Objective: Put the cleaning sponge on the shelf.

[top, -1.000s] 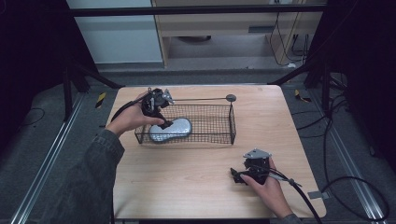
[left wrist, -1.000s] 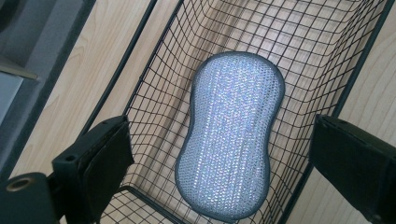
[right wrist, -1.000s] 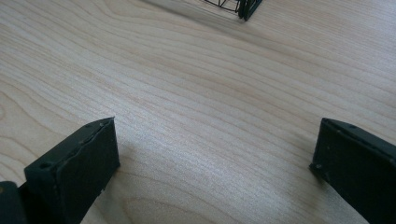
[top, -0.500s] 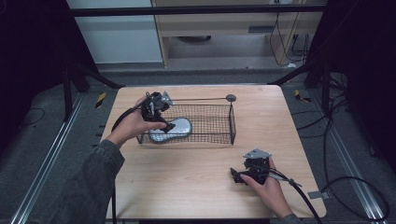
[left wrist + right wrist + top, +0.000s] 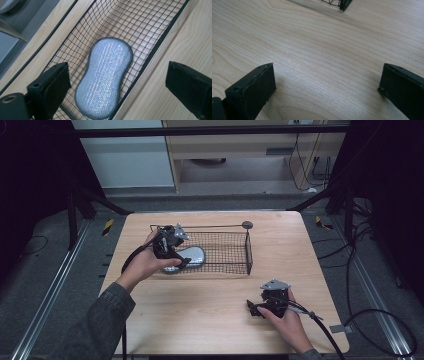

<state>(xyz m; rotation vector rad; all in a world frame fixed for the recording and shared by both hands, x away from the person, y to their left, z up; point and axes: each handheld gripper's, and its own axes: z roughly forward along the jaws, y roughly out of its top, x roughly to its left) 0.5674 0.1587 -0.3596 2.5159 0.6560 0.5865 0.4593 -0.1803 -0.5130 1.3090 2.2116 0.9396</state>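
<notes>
A silver-grey mesh sponge (image 5: 194, 255) (image 5: 106, 75) lies flat on the floor of a black wire basket (image 5: 248, 251) (image 5: 150, 30), at its left end. My left gripper (image 5: 181, 262) (image 5: 117, 67) hangs over that end, pointing down at the sponge. Its jaws have just been opening and now stand wide, one inside the basket and one beyond its rim, with the pads off the sponge. My right gripper (image 5: 254, 309) (image 5: 328, 67) rests low on the wooden table (image 5: 200, 320) at the front right. It is open, with bare wood between its jaws.
A thin black rod ending in a round disc (image 5: 246, 224) runs along the basket's far rim. Cables trail from both grippers toward the table's front edge. A basket corner (image 5: 343, 5) stands ahead of the right gripper. Dark floor and frame struts surround the table.
The left hand has shifted right and nearer, over the basket's left end. The sponge stays lying in the basket. The right hand has kept still.
</notes>
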